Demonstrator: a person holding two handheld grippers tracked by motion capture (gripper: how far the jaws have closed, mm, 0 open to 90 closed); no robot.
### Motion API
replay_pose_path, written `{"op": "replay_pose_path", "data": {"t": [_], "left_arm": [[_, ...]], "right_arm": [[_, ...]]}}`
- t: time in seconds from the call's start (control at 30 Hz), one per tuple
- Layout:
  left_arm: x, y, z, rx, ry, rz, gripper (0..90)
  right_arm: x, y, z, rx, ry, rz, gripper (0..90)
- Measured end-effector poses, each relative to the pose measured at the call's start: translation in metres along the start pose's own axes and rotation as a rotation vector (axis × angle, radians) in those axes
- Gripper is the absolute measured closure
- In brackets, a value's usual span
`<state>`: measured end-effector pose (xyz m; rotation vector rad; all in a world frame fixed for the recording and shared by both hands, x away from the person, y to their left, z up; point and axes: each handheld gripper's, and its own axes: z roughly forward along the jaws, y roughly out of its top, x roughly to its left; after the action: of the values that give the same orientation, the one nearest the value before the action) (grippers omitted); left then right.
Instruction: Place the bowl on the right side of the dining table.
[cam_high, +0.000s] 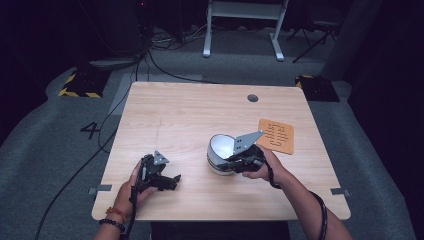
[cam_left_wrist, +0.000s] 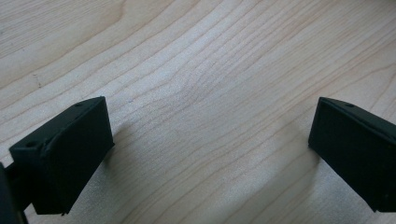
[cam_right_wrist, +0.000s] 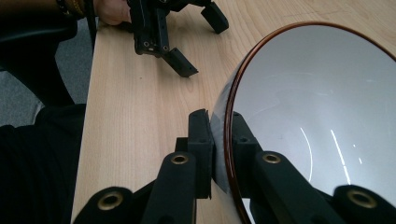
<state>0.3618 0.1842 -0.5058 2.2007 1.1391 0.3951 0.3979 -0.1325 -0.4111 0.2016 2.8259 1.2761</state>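
Observation:
A white bowl with a thin brown rim stands near the middle of the wooden table. My right gripper is shut on the bowl's near wall, one jaw inside and one outside, as the right gripper view shows at the bowl rim with my gripper pinching it. My left gripper rests on the table at the front left, open, with bare wood between its jaws. The left gripper is also seen farther off in the right gripper view.
An orange square coaster with cut-out patterns lies to the right of the bowl. A round cable hole sits at the table's far side. Cables run over the grey floor on the left.

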Motion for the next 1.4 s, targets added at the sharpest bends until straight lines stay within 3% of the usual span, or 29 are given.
{"op": "replay_pose_path", "data": {"t": [0.57,1.4], "left_arm": [[0.0,0.0,0.0,0.004,-0.002,0.001,0.0],[0.0,0.0,0.0,0.005,-0.002,0.002,0.0]], "right_arm": [[0.001,0.003,-0.005,-0.023,-0.015,-0.013,82.2],[-0.001,0.005,-0.04,-0.099,-0.078,0.002,82.2]]}}
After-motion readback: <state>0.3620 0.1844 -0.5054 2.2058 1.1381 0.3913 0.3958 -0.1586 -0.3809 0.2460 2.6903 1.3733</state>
